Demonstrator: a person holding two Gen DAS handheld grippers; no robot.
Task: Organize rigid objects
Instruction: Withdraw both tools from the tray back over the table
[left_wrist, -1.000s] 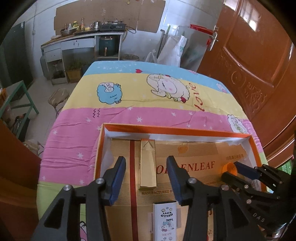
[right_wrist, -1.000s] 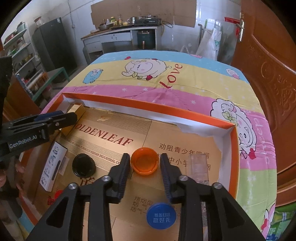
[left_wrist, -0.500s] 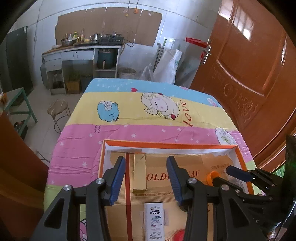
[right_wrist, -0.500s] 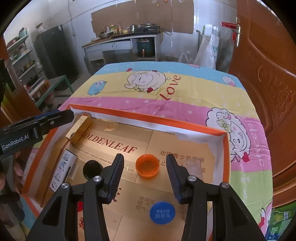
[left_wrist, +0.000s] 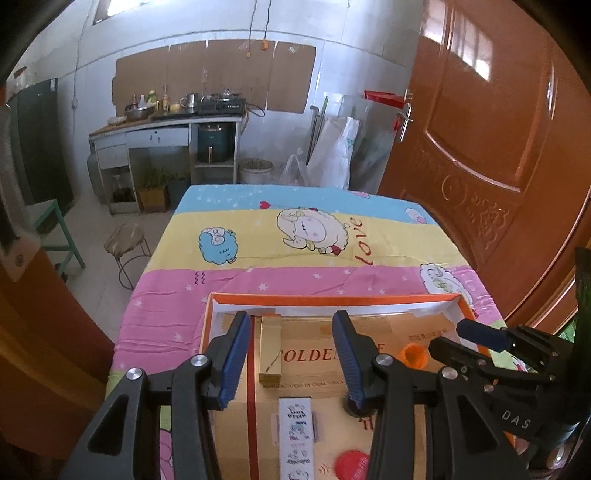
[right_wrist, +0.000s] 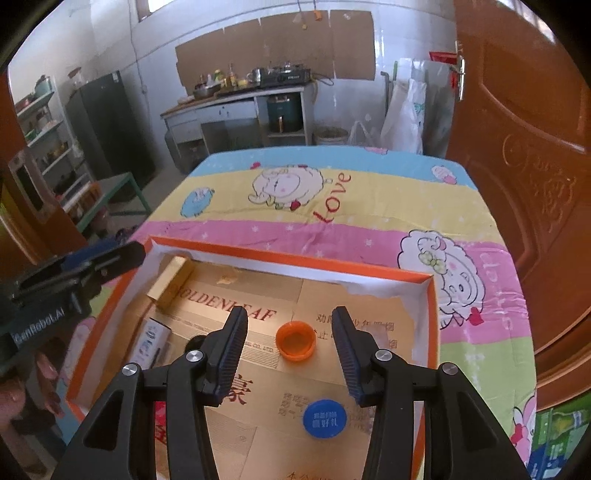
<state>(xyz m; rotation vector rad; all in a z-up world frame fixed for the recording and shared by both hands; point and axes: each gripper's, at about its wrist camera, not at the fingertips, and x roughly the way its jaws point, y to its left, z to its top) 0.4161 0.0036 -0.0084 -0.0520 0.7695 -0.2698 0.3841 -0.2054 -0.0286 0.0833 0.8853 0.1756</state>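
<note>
A tabletop (right_wrist: 332, 199) carries a cloth striped blue, yellow, pink and green, printed with cartoon sheep and the word "love". On its near part sits a shallow tray (right_wrist: 295, 260) with an orange rim and white inner walls, floored with flattened gold cardboard bearing red lettering. Beyond the tabletop, at twelve o'clock, a counter (right_wrist: 236, 99) holds a stove, pots and bottles under cardboard sheets fixed to the white wall. A dark fridge (right_wrist: 107, 125) stands at ten o'clock in the right wrist view, a carved brown door (right_wrist: 524, 147) at two o'clock, white bags leaning beside it, and a small stool (left_wrist: 125, 240) on the floor at nine o'clock in the left wrist view.

The left hand-held gripper (left_wrist: 291, 347) hovers over the tray's left part, jaws spread and gripping nothing; a gold box (left_wrist: 270, 347) lies on the tray floor between them in the picture, clear of both pads, and a white printed box (left_wrist: 295, 435) lies toward six o'clock from it. The right hand-held gripper (right_wrist: 290, 343) is likewise spread and empty, above an orange cap (right_wrist: 295, 339) lying open side up on the cardboard. A blue cap (right_wrist: 325, 419) sits toward five o'clock from the orange one, and a red cap (left_wrist: 352, 463) shows blurred at the bottom of the left wrist view.
</note>
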